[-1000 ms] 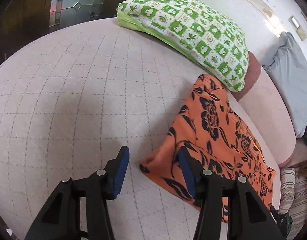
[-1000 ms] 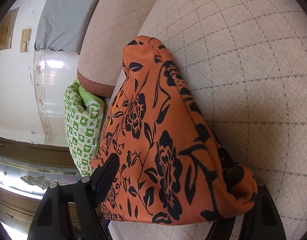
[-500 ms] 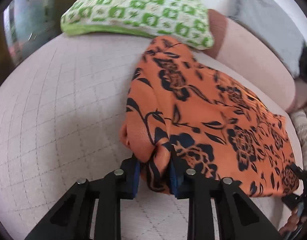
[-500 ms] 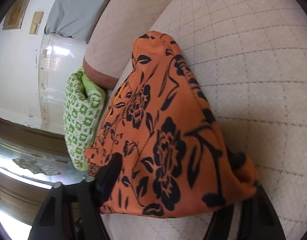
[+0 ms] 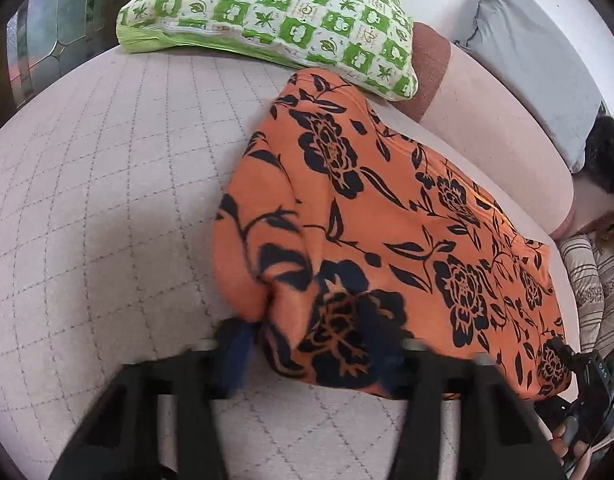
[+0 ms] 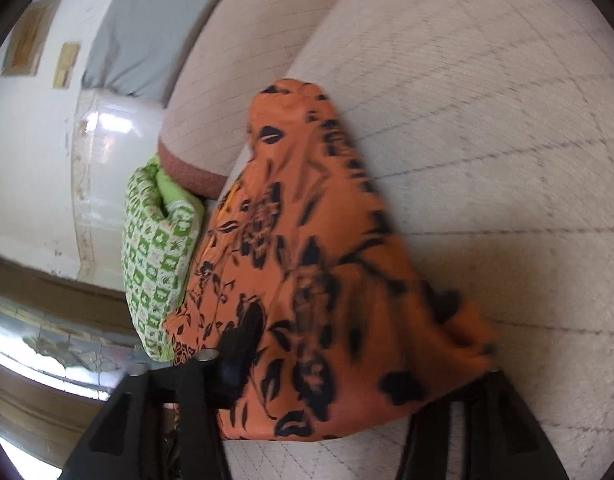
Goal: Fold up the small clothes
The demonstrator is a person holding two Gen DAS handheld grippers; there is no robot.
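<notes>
While both grippers hold orange floral garment (image 5: 387, 216) on quilted sofa seat (image 5: 107, 200), cloth hangs bunched between them. Left gripper (image 5: 315, 344) has corner between pads, jaws opening slightly. Right gripper (image 6: 359, 364) clamped on wide bunch at opposite end, probably to spread it for folding. Green pillow (image 5: 275, 12) lies just behind.

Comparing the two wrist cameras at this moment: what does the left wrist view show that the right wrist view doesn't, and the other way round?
Only the left wrist view: striped fabric at the right edge, a dark furry thing beyond it, and the right gripper at the cloth's far corner.

Only the right wrist view: two yellowish plates on the wall.

Both: the orange flowered cloth on the quilted cushion, bunched between each camera's own jaws, the green checked pillow, the grey pillow. The left gripper is opening with cloth between its jaws.
</notes>
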